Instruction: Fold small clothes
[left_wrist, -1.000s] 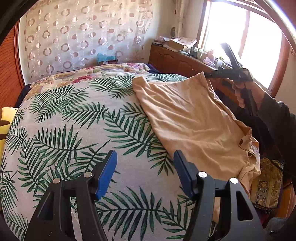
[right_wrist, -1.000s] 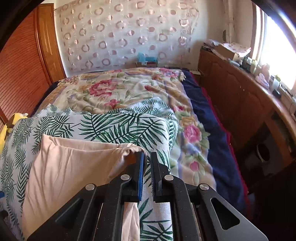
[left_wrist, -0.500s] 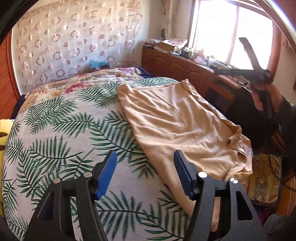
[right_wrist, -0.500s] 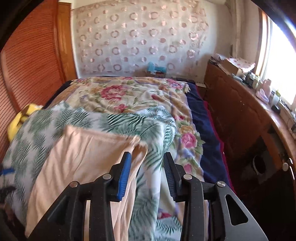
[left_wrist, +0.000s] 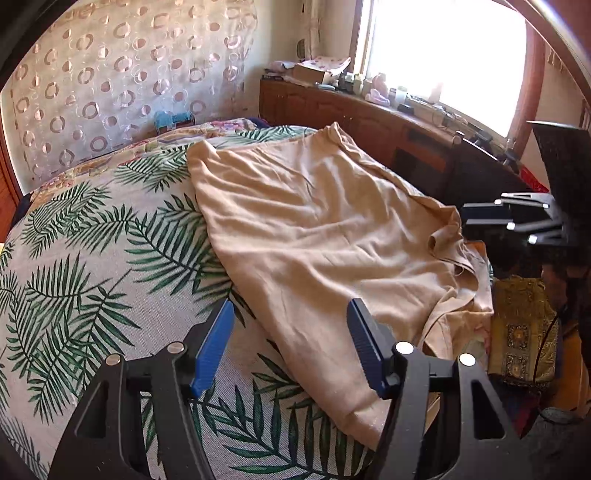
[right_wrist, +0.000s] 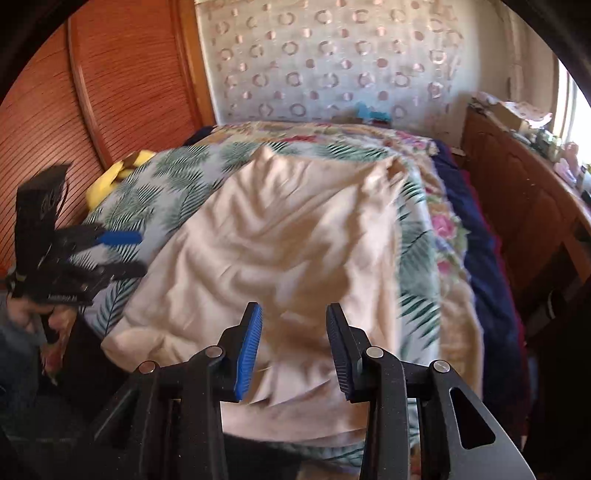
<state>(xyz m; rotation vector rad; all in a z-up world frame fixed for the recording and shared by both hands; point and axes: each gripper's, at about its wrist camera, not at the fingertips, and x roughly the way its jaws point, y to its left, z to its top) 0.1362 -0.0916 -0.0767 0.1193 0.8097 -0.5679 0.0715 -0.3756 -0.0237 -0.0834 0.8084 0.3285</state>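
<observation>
Sunlight from the window (left_wrist: 443, 55) at 1 o'clock falls on a bed with a palm-leaf sheet (left_wrist: 92, 258). On this sheet lies the beige garment (left_wrist: 314, 229), spread quite flat, with its bunched end hanging over the bed edge at 4 o'clock. Left gripper (left_wrist: 288, 347) hovers above the near edge of the garment, its jaws wide apart and holding nothing. Right gripper (right_wrist: 293, 347) is over the crumpled near part of the garment; its jaws are partly apart, with nothing pinched between them. A wooden cabinet (right_wrist: 517, 192) stands at 3 o'clock of the bed.
</observation>
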